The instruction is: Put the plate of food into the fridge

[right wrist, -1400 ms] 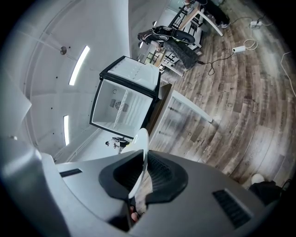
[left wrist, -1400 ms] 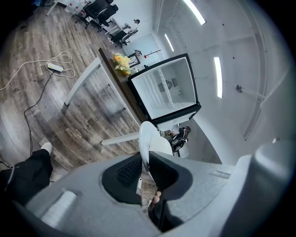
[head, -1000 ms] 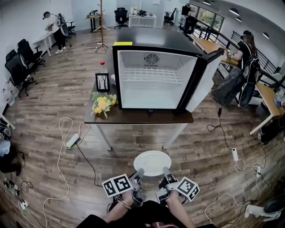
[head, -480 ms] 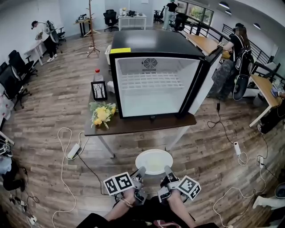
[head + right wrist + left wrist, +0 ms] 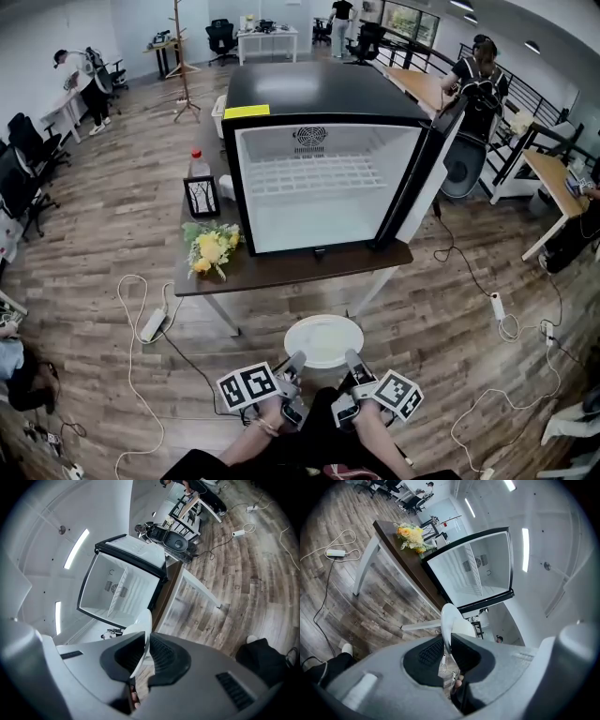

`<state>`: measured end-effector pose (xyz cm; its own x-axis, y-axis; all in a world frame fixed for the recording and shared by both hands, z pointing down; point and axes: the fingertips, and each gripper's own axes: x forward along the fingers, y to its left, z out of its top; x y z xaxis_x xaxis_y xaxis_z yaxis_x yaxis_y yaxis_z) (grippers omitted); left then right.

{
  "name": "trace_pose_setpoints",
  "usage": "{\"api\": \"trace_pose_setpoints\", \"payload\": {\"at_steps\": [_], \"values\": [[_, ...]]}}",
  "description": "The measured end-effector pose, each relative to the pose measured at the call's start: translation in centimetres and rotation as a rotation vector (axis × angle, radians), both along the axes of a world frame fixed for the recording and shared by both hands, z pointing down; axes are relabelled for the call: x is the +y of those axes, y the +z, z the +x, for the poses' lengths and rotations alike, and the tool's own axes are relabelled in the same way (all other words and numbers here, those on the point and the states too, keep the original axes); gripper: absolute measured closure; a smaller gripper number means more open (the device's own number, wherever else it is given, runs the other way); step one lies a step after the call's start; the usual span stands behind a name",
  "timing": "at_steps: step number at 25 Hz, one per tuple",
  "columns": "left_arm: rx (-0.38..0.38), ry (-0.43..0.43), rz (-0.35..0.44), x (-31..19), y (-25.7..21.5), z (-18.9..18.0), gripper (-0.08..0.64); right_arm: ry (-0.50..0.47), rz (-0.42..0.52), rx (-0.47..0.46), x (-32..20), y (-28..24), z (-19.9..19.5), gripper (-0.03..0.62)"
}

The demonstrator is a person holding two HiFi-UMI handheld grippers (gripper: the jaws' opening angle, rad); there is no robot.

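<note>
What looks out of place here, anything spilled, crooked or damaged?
Nothing spilled or broken. The plate is held level between the left claw and right claw, each shut on its rim. The fridge stands open on the table. Only the loose cords looping over the floor by the table look untidy.

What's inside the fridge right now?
Inside the fridge: one white wire shelf and a fan grille on the back wall; no food shows. Its inner ceiling is hidden under the black top.
</note>
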<state>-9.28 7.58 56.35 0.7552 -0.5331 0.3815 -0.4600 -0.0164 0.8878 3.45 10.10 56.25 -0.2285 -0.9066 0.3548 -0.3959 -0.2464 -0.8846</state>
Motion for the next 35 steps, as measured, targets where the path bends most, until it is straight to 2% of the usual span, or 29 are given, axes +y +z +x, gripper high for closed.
{"api": "trace_pose_setpoints", "payload": {"at_steps": [5, 14, 23, 35], "values": [[-0.003, -0.014, -0.011, -1.2, 0.1, 0.4, 0.512, -0.014, -0.003, -0.014, -1.5, 0.1, 0.4, 0.552], [-0.004, -0.079, -0.019, -4.8, 0.1, 2.1, 0.511, -0.095, -0.009, -0.021, -6.2, 0.1, 2.2, 0.552], [-0.011, -0.158, -0.033, -9.0, 0.3, 4.9, 0.509, -0.177, -0.019, -0.024, -11.5, 0.3, 5.0, 0.552], [-0.022, -0.227, -0.012, -13.4, 0.3, 9.2, 0.507, -0.255, -0.001, -0.019, -16.8, 0.3, 9.3, 0.552]]}}
